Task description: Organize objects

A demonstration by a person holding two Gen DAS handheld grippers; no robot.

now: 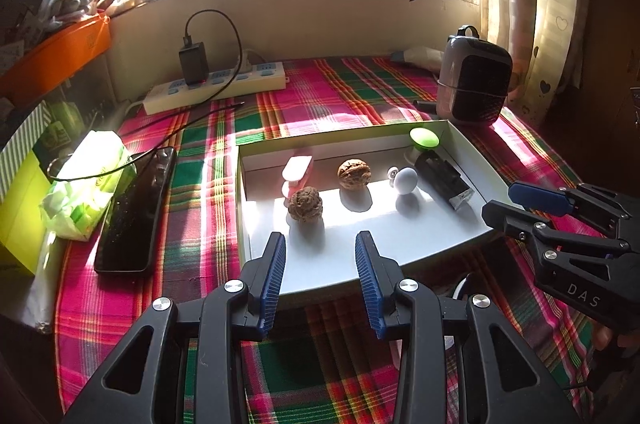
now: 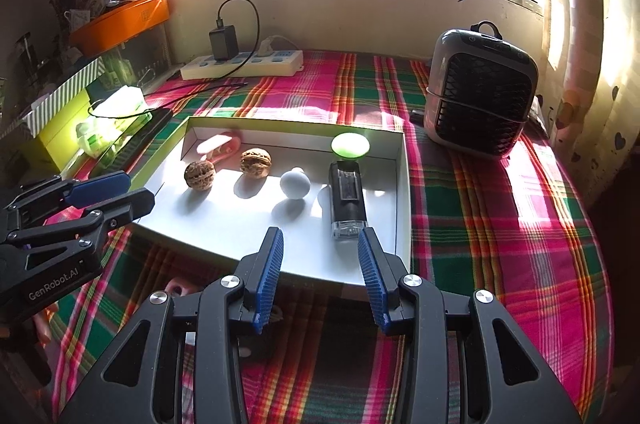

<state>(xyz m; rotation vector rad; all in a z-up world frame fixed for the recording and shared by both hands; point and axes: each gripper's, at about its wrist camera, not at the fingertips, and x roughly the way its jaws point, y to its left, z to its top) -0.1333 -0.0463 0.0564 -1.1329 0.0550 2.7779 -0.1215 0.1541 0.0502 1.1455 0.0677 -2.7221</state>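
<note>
A shallow white box lid lies on the plaid cloth. Inside it sit two walnuts, a pink clip, a small white knob, a black rectangular device and a green round cap. My left gripper stands open over the tray's near edge, nothing between its fingers. My right gripper also stands open and bare, just short of the black device.
A power strip with a black charger and cable lies at the back left. A phone, a tissue pack and boxes line the left side. A small heater stands back right. A small pink thing lies under the grippers.
</note>
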